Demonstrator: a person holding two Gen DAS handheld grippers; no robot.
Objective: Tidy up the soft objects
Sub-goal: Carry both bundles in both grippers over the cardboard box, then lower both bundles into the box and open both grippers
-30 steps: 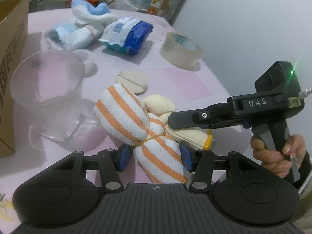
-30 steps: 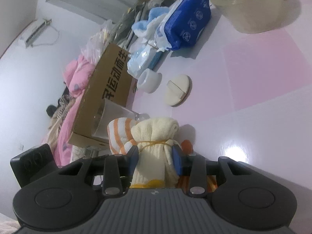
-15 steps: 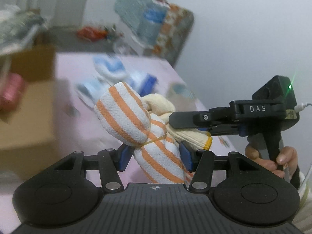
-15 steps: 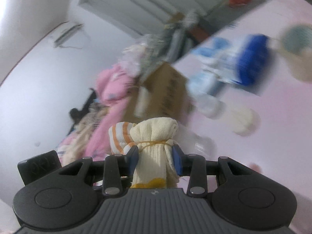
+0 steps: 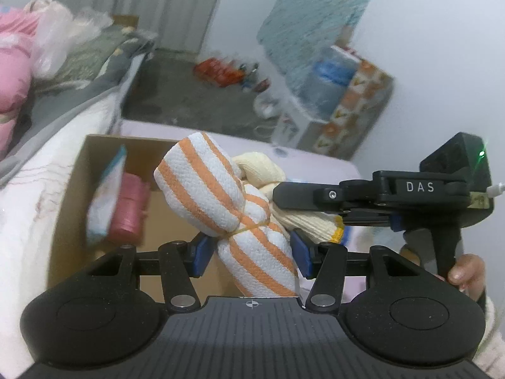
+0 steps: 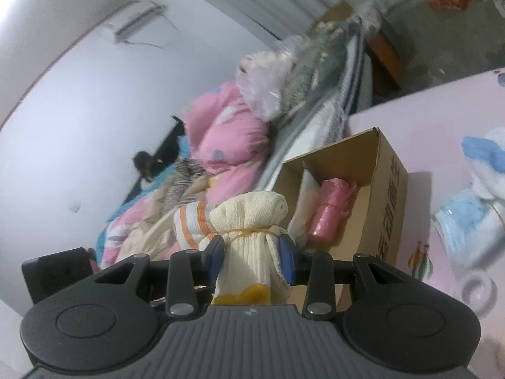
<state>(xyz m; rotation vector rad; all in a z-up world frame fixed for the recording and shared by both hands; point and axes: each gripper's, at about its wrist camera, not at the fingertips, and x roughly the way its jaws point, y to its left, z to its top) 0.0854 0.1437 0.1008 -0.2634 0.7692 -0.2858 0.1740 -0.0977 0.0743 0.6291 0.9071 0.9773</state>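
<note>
At the left of the frame an open box [image 5: 94,189] already holds a pink roll [image 5: 131,208]. At centre, the left tool [image 5: 249,249] grips a striped cloth bundle [image 5: 227,202] raised before the box; at right, the right tool [image 6: 252,252] pinches a cream bundle [image 6: 252,230]. Both bundles likely still need dropping in.

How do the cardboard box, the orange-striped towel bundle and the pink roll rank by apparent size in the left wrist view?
1. cardboard box
2. orange-striped towel bundle, though it sits far nearer the camera, clamped in the left gripper, which inflates it
3. pink roll, inside the box

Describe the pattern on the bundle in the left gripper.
White with orange stripes; clearest in the left wrist view.
</note>
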